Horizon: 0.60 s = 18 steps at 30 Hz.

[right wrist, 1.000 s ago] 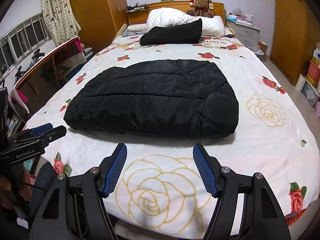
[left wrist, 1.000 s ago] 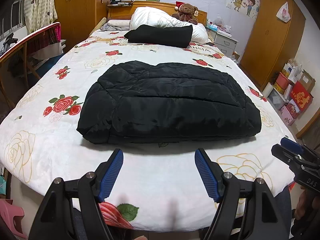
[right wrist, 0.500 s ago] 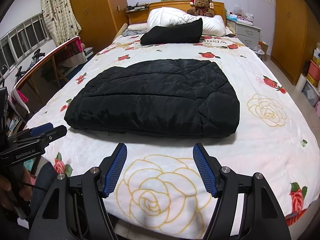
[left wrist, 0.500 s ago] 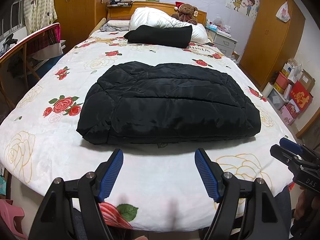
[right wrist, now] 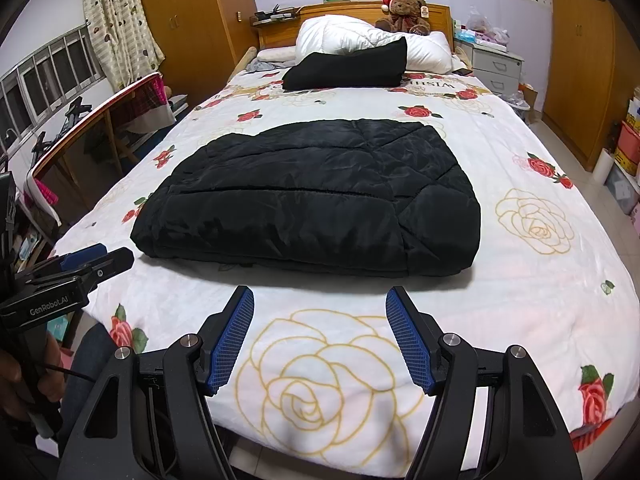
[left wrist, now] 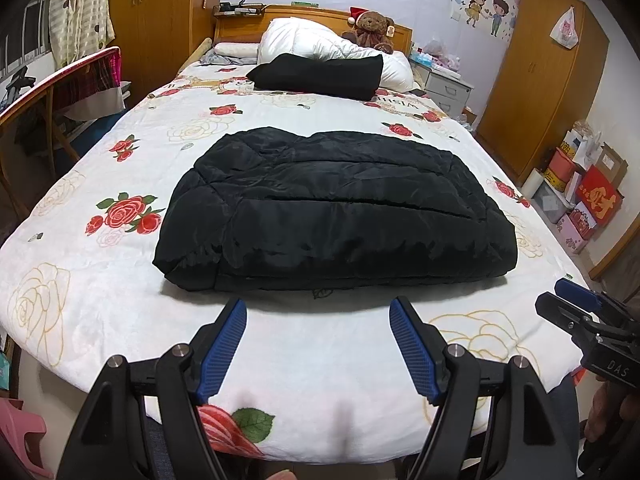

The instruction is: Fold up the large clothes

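- We see no change from a second ago: the black padded jacket lies in the same folded bundle, and both grippers hang where they did.
- Our left gripper has its jaws released and spread wide, with nothing between the blue pads; it hovers over the near edge of the bed, just short of the jacket.
- Our right gripper is likewise released and empty, over the bedspread's large yellow rose.
- The jacket sits mid-bed, folded flat, well apart from the headboard.
- Count: one folded jacket here; one more black folded garment near the head of the bed, leaning on the white pillow.
- One teddy bear in a red hat sits behind the pillow.
- Two grippers, each with two blue-padded fingers.
- One drawer unit stands to the right of the bed.
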Motion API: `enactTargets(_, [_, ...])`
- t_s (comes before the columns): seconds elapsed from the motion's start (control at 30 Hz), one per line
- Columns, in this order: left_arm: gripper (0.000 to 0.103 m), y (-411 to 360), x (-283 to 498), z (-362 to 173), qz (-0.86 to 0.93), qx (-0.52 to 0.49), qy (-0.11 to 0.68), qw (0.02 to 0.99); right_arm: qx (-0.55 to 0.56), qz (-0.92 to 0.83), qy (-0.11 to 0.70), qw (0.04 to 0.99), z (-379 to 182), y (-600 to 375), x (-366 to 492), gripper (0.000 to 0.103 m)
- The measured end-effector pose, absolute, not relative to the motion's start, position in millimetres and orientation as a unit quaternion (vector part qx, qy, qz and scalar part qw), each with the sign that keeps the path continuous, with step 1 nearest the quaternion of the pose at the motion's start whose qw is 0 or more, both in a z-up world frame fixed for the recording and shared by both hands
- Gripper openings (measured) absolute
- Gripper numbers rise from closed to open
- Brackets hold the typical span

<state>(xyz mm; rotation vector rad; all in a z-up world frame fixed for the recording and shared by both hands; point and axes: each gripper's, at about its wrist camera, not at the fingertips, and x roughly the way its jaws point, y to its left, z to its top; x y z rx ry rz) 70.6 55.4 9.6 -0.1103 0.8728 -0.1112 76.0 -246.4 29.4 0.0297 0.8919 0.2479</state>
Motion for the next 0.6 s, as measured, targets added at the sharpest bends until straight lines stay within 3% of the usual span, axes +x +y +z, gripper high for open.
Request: enactTargets(0.6, [0.076,52.0,69.6,13.1,-0.060,-0.051,0.417,0.906,0.014,0.121,0.430,0.895,29.9,-245.5,75.5,0.069])
